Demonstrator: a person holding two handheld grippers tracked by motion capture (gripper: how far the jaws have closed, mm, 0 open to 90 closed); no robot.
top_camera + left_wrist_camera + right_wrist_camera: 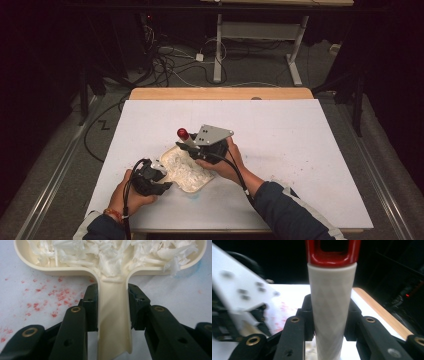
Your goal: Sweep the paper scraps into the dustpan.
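One cream dustpan-shaped tray (186,170), one tool with a white handle and a red end (184,136), two grippers and one table make up the scene.

Nearest the person, the left gripper (159,176) sits at the table's near left, in the person's left hand (131,196). In the left gripper view its two black jaws are pressed in on the tray's handle (114,320), one pad flat against each side, so it pinches that handle and nothing else. The handle's long axis runs straight away from that camera, and it widens into the tray's pan (37,263), which holds a heap of white shavings (110,252). In the high view the tray lies flat on the white table cover (300,140), its handle pointing toward the near left and its pan toward the middle of the table. Small red specks (40,300) dot the cover beside the handle.

Just beyond, the right gripper (189,146) is over the far edge of the pan, held by the person's right hand (225,165). In the right gripper view its jaws are closed on the tool's white textured handle (330,312), gripping it from both sides. The handle's long axis stands upright between the jaws, and the red end (333,255) points up and away from the person, above the tray.

Farthest off, the wooden table edge (220,93) shows past the cover.
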